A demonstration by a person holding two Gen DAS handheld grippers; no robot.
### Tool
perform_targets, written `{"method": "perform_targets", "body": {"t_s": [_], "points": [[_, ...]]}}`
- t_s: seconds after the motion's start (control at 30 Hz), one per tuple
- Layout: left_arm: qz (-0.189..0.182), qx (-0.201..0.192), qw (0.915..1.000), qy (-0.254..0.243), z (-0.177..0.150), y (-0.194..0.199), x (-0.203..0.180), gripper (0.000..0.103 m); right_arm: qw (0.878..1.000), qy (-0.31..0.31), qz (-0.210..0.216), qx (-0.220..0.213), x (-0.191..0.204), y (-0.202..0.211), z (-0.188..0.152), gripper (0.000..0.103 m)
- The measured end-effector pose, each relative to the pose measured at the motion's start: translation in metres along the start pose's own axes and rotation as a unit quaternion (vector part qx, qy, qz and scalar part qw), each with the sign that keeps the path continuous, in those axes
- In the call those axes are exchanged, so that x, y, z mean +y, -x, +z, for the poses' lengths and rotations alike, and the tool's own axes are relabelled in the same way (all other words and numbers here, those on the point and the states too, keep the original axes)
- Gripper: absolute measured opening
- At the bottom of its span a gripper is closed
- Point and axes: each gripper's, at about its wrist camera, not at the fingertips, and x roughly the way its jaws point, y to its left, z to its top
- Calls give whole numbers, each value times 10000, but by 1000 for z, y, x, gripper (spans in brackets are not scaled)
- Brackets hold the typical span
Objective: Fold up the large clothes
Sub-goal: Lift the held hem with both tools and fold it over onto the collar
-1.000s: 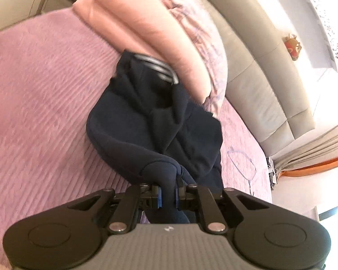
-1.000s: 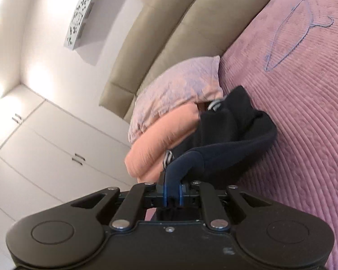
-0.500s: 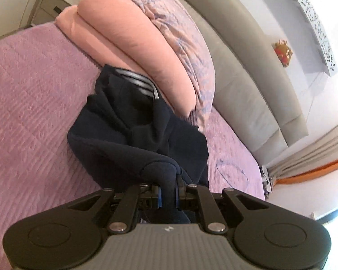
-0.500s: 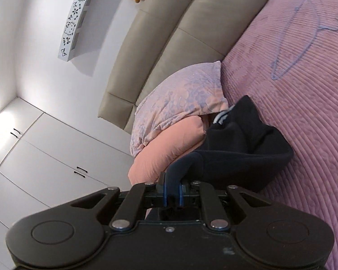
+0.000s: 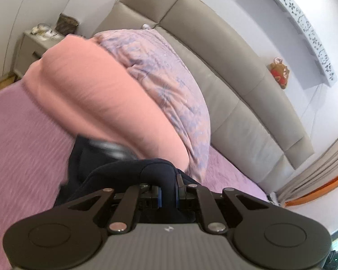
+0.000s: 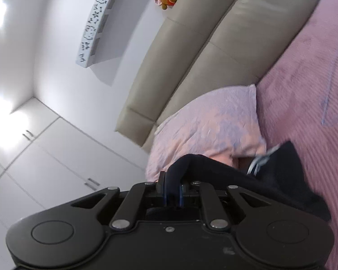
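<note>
Navy fleece garment [image 5: 115, 175] now bunched closer to salmon pillow [image 5: 106, 103]; left gripper [image 5: 167, 190] and right gripper [image 6: 172, 193] both stay clamped on its edge, folding it over

Left gripper [image 5: 168, 192]: black linkages, silver rivets, grey ribbed body; right gripper [image 6: 172, 194]: all black.

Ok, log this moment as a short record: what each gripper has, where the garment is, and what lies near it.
left gripper: shut on the dark garment
right gripper: shut on the same garment
garment: bunched, on the purple bedspread, against the pillows
striped band: blurred
pillows: peach pillow in front, patterned pillow behind it
behind them: beige headboard
hanger: lying on the bedspread, apart from the garment
</note>
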Motion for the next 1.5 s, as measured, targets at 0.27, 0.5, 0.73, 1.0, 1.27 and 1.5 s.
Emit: {"method": "perform_targets", "body": {"t_s": [0.27, 0.5, 0.73, 1.0, 1.27, 1.5], "points": [[1154, 644, 9911, 139, 39, -171, 46, 31, 9849, 333, -1563, 663, -82, -158, 41, 35], [1482, 723, 9859, -289, 16, -199, 96, 79, 9590, 1632, -2098, 989, -111, -164, 22, 87], [1186, 1454, 9822, 121, -27, -200, 145, 85, 9280, 1792, -2627, 1940, -158, -142, -33, 86], [797, 1693, 9818, 309, -80, -182, 162, 95, 9412, 1128, -2570, 1879, -183, -123, -75, 103], [1445, 1661, 9723, -789, -70, -150, 79, 11, 9361, 956, -2773, 1940, -109, -124, -78, 14], [1497, 1556, 9752, -487, -61, -85, 98, 12, 9244, 1386, -2799, 2189, -61, -65, -80, 16]]}}
